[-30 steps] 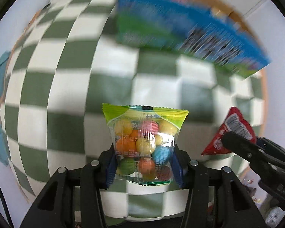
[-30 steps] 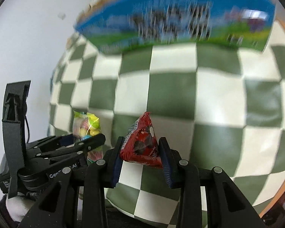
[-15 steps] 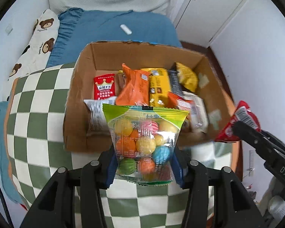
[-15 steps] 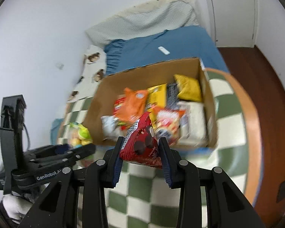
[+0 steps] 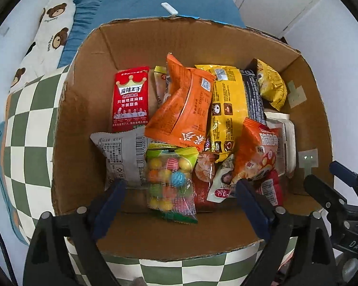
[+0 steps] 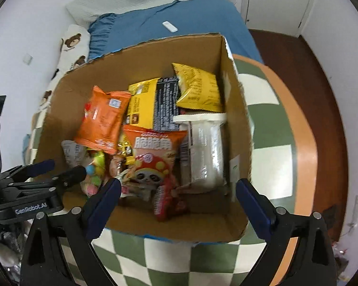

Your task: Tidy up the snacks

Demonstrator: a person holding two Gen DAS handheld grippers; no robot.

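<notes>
Both grippers are hanging over the open cardboard box (image 5: 83, 109), pointing steeply down into it. The left gripper (image 5: 180, 205) is opening its jaws, and the candy bag (image 5: 170, 181) is lying loose between them, touched by neither pad, against the near wall at about six o'clock in the left wrist view. The right gripper (image 6: 177, 200) is opening as well; the red packet (image 6: 165, 202) is sitting free between its spread fingers, at six o'clock in the right wrist view, leaning on the panda-print bag (image 6: 152, 157).

The candy bag is a clear, crinkly film pouch with a green sealed top, filled with round coloured balls. It is probably light but lumpy, and the film looks slick, so a grip across the flat sealed edge should be holding better than one on the bulging middle. The red packet is a small puffed foil pouch, soft and likely to be sliding under pressure; its crimped end seems the safer hold.

Around them, an orange bag (image 5: 183, 104) is propped up at twelve o'clock from the candy, a flat red sachet (image 5: 130, 100) is lying at eleven, a grey pouch (image 5: 121, 157) at nine, and a yellow pack (image 5: 229, 109) at one. The box is resting on a green-and-white checked cloth (image 5: 28, 128).
</notes>
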